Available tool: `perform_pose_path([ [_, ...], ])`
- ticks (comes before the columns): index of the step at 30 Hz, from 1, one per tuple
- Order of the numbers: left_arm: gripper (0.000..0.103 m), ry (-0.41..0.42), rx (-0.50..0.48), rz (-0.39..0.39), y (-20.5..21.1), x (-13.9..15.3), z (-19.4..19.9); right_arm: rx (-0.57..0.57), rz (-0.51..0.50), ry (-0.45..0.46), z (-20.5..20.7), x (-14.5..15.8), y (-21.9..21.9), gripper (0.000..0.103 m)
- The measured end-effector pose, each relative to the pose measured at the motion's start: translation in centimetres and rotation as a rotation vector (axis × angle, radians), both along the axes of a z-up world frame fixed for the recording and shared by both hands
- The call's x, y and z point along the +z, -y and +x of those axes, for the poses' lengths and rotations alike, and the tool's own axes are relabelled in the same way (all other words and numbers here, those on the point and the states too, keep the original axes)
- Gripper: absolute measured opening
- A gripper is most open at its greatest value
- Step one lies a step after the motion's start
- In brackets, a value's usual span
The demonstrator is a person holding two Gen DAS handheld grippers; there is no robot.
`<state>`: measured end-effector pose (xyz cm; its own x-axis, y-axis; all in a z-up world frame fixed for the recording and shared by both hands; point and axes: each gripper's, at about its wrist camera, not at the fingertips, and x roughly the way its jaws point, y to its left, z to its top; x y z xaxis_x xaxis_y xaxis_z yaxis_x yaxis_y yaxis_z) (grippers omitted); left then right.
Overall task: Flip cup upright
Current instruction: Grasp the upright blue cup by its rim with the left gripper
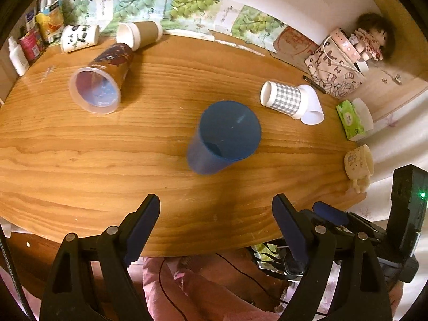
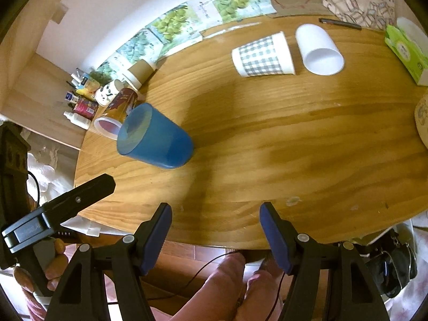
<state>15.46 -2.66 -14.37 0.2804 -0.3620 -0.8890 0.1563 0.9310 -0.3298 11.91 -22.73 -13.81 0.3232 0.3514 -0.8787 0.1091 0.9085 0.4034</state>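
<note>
A blue plastic cup (image 1: 224, 136) stands mouth-up on the wooden table (image 1: 80, 160), free of both grippers; it looks slightly blurred. It also shows in the right wrist view (image 2: 155, 139), at the left. My left gripper (image 1: 216, 214) is open and empty, held back over the table's near edge, short of the cup. My right gripper (image 2: 215, 223) is open and empty near the front edge, to the right of the cup. The left gripper's body (image 2: 53, 211) shows at the left of the right wrist view.
Several cups lie on their sides: a clear printed cup (image 1: 101, 80), a brown paper cup (image 1: 139, 35), a panda cup (image 1: 79, 38), a checked cup (image 1: 283, 100) and a white cup (image 1: 311, 108). A cream mug (image 1: 358, 164), tissue pack (image 1: 351, 120), bag (image 1: 334, 69) and bottles (image 1: 18, 56) line the edges.
</note>
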Motion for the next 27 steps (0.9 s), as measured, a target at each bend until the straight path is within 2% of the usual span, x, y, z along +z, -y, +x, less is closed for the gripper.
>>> perform_pose_path([
  [14,0.088,0.098,-0.008,-0.041,-1.5,0.9,-1.2,0.106,-0.056,0.282,-1.1,-0.8,-3.6,0.069],
  [22,0.088,0.129,0.005,-0.057,0.0,-1.4,0.4,0.189,-0.126,0.35,-2.3,-1.1,-4.6,0.069],
  [25,0.088,0.157,-0.015,-0.021,1.1,-2.3,1.2,0.216,-0.16,0.348,-2.5,-1.5,-4.5,0.069],
  [27,0.088,0.19,-0.042,0.035,2.0,-2.8,1.7,0.222,-0.173,0.338,-2.5,-1.9,-4.3,0.069],
])
